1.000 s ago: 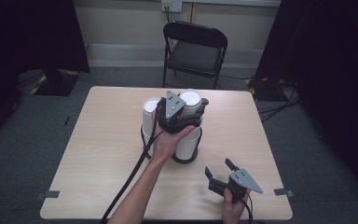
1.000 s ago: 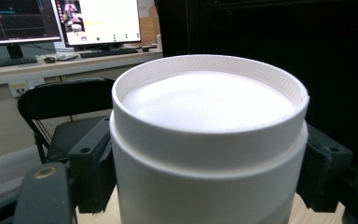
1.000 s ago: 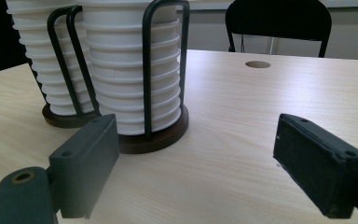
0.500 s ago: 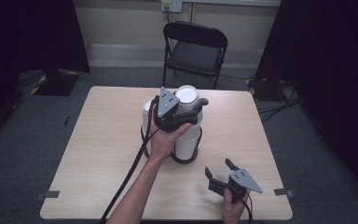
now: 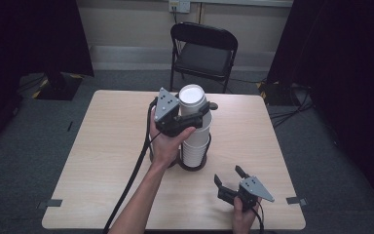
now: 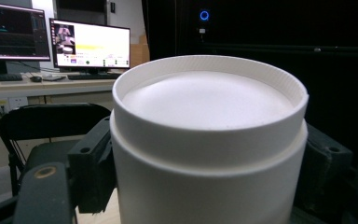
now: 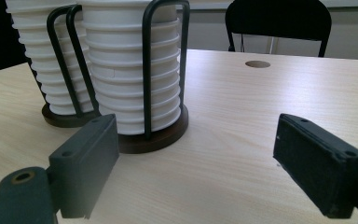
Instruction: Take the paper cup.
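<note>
From the high view, the left gripper (image 5: 191, 117) is closed around the top white paper cup (image 5: 193, 100), upside down, of a stack of cups (image 5: 195, 146) that stands in a black wire cup holder (image 5: 193, 165) on the light wooden table (image 5: 102, 146). The person's left hand (image 5: 168, 144) is just behind this claw, and its black cable (image 5: 131, 180) hangs toward the near edge. The right gripper (image 5: 231, 181) rests low near the near right corner, jaws apart and holding nothing, well apart from the holder. Beyond the table stands a black folding chair (image 5: 203, 53) on grey carpet, with dark curtains at both sides. In the left gripper view, the cup (image 6: 209, 140) sits between the two black pads (image 6: 91, 168), which press on its sides; behind it, to the left, two lit monitors (image 6: 91, 44) stand on a desk, their writing too small to read, and a small blue ring light (image 6: 204, 15) glows in the dark. In the right gripper view, the open pads (image 7: 86, 163) frame bare table, and ahead to the left two ribbed cup stacks (image 7: 130, 79) stand in holders with round dark bases (image 7: 156, 137); a round hole (image 7: 257, 64) is in the tabletop farther away.
</note>
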Action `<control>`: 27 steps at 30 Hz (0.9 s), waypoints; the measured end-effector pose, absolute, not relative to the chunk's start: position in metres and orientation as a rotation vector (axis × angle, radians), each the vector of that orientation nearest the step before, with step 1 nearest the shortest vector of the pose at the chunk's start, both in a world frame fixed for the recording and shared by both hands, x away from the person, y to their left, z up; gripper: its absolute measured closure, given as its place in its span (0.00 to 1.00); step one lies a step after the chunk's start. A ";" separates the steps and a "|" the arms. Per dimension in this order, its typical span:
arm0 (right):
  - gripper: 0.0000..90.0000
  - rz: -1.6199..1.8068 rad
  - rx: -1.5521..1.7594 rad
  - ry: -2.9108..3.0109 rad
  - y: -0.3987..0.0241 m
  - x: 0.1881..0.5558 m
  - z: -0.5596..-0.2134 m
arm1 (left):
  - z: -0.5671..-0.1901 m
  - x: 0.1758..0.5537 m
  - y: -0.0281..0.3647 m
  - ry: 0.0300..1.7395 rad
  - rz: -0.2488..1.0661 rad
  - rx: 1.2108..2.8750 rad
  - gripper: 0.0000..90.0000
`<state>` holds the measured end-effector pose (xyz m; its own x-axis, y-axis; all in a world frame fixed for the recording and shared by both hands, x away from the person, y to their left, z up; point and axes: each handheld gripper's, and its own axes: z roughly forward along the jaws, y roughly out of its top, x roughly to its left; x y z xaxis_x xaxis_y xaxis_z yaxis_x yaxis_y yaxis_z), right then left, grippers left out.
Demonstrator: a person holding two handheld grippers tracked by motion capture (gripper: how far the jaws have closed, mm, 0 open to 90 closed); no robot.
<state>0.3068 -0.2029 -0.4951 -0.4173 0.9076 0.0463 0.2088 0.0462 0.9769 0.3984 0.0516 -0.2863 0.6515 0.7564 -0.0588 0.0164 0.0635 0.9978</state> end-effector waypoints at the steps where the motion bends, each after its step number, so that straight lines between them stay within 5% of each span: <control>1: 0.15 1.414 1.132 1.696 -0.203 0.307 -0.495 | -0.285 0.397 0.053 0.696 0.635 1.412 0.24; 27: 0.15 1.408 1.132 1.695 -0.202 0.307 -0.495 | -0.290 0.369 0.077 0.698 0.588 1.436 0.24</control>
